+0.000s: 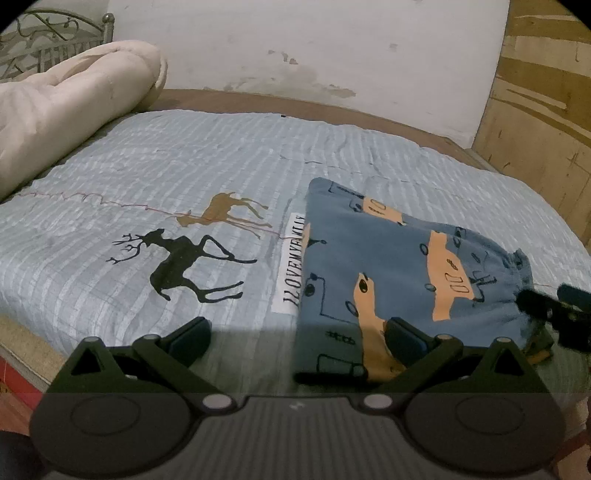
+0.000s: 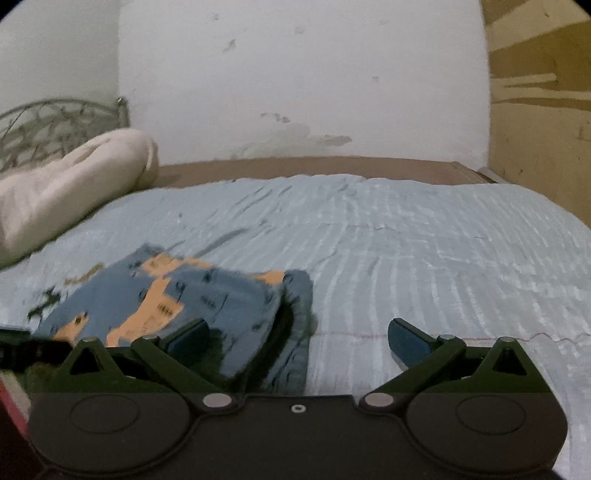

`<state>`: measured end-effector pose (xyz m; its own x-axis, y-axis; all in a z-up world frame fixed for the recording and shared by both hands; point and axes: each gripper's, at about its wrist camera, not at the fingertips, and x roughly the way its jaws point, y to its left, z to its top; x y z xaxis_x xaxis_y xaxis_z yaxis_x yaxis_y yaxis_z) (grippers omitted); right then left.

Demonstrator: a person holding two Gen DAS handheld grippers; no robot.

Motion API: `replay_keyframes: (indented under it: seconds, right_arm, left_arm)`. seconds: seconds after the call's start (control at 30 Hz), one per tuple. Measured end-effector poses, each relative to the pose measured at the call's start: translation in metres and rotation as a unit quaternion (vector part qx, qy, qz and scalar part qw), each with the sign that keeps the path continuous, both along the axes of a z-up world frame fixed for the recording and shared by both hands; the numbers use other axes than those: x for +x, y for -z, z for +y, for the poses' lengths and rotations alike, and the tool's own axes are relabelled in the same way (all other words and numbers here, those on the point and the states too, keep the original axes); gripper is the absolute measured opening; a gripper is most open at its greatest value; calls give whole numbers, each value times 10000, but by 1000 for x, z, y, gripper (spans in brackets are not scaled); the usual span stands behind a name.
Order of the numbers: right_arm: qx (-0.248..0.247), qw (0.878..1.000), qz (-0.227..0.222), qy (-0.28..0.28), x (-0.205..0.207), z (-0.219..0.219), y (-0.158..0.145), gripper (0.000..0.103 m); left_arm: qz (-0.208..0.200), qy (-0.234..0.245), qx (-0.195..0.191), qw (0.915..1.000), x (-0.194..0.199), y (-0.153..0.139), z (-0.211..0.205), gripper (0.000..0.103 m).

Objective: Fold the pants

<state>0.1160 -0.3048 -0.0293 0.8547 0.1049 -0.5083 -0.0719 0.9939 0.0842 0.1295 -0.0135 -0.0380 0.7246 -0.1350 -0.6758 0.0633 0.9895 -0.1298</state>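
Note:
The blue pants (image 1: 399, 266) with orange patches lie folded in a compact stack on the light blue bedspread (image 1: 184, 162). My left gripper (image 1: 295, 341) is open and empty, just in front of the stack's near left corner. The right gripper's tip (image 1: 554, 314) shows at the stack's right edge. In the right wrist view the pants (image 2: 192, 306) lie left of centre, and my right gripper (image 2: 299, 339) is open and empty over their right edge. The bedspread (image 2: 424, 240) spreads beyond.
A rolled cream quilt (image 1: 70, 107) lies at the bed's back left by a metal headboard (image 1: 44, 33). A white wall (image 1: 314, 48) runs behind the bed. A wooden panel (image 1: 535, 92) stands at the right. Deer prints (image 1: 184, 266) mark the bedspread.

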Motion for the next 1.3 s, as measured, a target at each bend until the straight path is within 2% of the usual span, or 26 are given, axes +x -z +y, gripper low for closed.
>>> replay_keyframes:
  seconds: [0.17, 0.3, 0.5, 0.67, 0.73, 0.83, 1.1, 1.3]
  right_arm:
    - [-117, 9997, 151, -160, -15, -2, 10, 102]
    - [120, 9997, 175, -134, -22, -5, 13, 102]
    - [455, 9988, -73, -149, -12, -13, 0, 102]
    - [919, 9952, 165, 305, 11, -29, 0, 102]
    - [931, 9937, 347, 517, 14, -33, 6, 102]
    - [846, 9939, 457, 532, 9, -35, 17, 102]
    - [1025, 9935, 139, 474, -4, -39, 11, 102]
    - [1124, 9928, 169, 366, -8, -36, 15, 102]
  left_arm:
    - [-14, 25, 21, 10000, -2, 1, 0, 102]
    - [-11, 31, 23, 10000, -2, 1, 0, 102]
    - [-12, 29, 37, 10000, -3, 1, 0, 102]
    - [-16, 34, 39, 10000, -3, 1, 0, 102]
    - [-17, 32, 41, 10000, -3, 1, 0, 102]
    - [-15, 27, 42, 10000, -3, 1, 0, 102]
    - [-22, 33, 57, 10000, -3, 1, 0, 102]
    - [-32, 38, 74, 10000, -3, 1, 0, 102]
